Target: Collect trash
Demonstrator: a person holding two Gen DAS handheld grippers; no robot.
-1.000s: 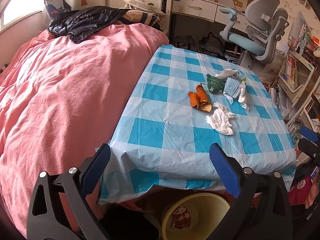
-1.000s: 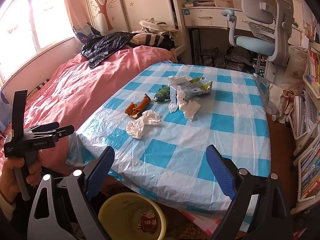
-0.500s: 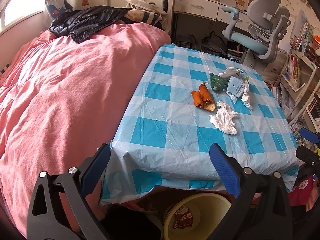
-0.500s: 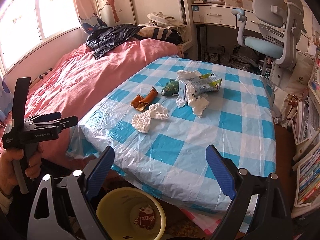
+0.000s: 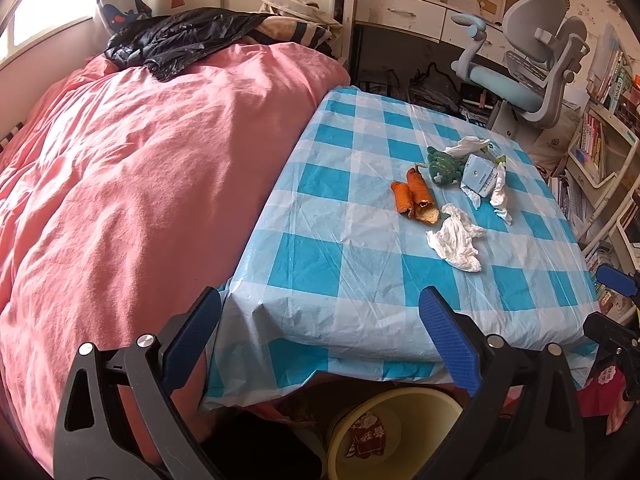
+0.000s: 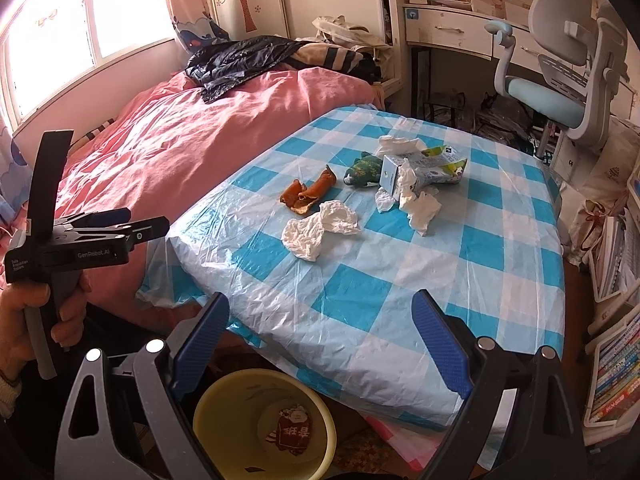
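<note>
I see both grippers spread wide, empty: left gripper (image 5: 320, 332), right gripper (image 6: 320, 336), both short of table (image 6: 500, 248) near edge. Trash well ahead, mid-table: tissue (image 6: 320, 230) nearest, peel (image 6: 308, 194) just behind it, green wrapper (image 6: 364, 168) and carton (image 6: 420, 168) farther back. Yellow bin (image 6: 224, 408) below grippers, red wrapper (image 6: 294, 428) inside
</note>
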